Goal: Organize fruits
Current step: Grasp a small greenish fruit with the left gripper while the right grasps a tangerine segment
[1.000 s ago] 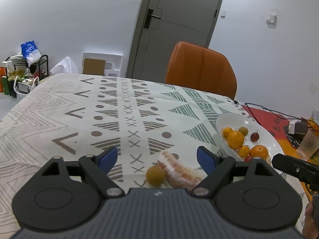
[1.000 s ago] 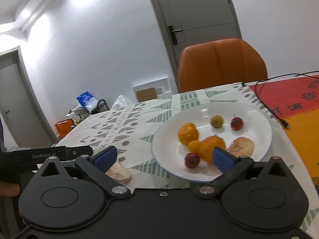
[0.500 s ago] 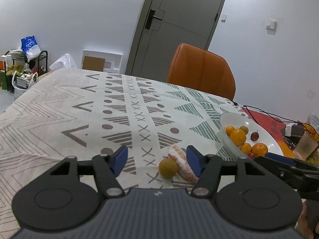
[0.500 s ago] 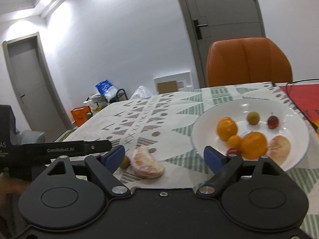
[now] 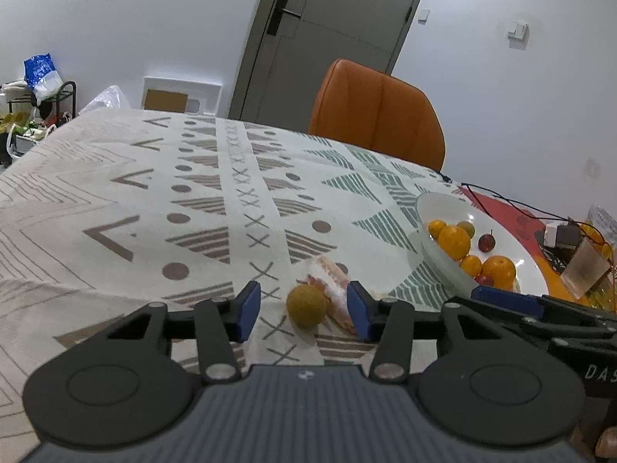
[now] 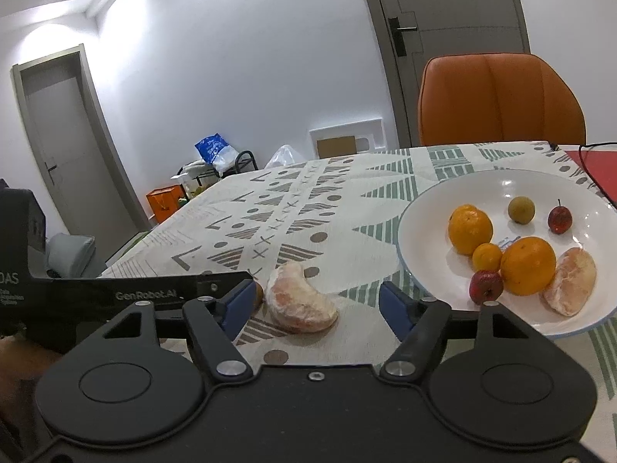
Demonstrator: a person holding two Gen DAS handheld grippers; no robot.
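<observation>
**Fruit Sorting, Two Pieces Outstanding**

Nearest the cameras, the left gripper (image 5: 303, 311) is held low over the patterned tablecloth (image 5: 162, 193), its blue-padded jaws partly open around a small brown-green round fruit (image 5: 307, 305); the fruit is bracketed but not seen to be pinched. The right gripper (image 6: 312, 305) is held wide open, and nothing is gripped by it. A peeled citrus segment (image 6: 299, 301) is framed between its jaws, lying on the cloth just beside the round fruit. Whether the two fruits are touching cannot be told.

Further right, a white plate (image 6: 501, 177) is found near the loose pieces. Catalogued on it: two large oranges, one small orange, two small red fruits, one brown-green round fruit and one peeled segment.

Beyond the table, an orange chair (image 6: 497, 100) and a grey door (image 5: 327, 31) are recorded.

Progress is judged well advanced: seven pieces are already plated, and two are left on the cloth. A closing grasp on each and a short carry to the plate are judged to be what is left.
</observation>
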